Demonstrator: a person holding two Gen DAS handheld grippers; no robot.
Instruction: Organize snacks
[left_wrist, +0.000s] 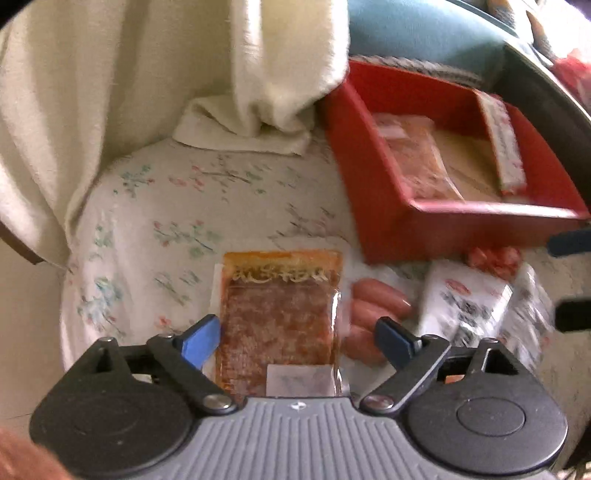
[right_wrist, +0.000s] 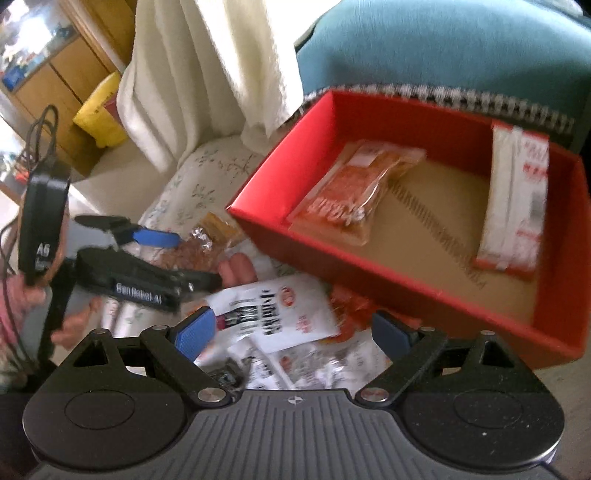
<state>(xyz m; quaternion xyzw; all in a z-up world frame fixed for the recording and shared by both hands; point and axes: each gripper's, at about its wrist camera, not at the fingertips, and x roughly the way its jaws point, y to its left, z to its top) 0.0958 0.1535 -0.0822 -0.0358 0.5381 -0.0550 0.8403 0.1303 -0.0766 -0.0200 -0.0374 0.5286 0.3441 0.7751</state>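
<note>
- The orange spicy-strip packet (left_wrist: 279, 321) lies flat on the floral cushion (left_wrist: 147, 221), directly between and just ahead of your left tool (left_wrist: 295, 338). Judge it light, thin and floppy, with slick film that could slide out of a shallow pinch.
- Take it across its narrow width near the middle, or by the sealed top edge; a corner grip will likely let it droop and twist.
- Your left tool stands wide open, its blue pads (left_wrist: 199, 341) flanking the packet's sides; I cannot tell whether they touch it. It holds nothing.
- The sausages (left_wrist: 373, 306) sit just right of that packet, close to the right finger, so close carefully.
- Your right tool (right_wrist: 291, 336) is also spread wide and empty, above the white printed packets (right_wrist: 280, 314).
- The red box (right_wrist: 369, 266), up and right of both tools, already holds one orange packet (right_wrist: 354, 192) and a white packet (right_wrist: 517, 206).
</note>
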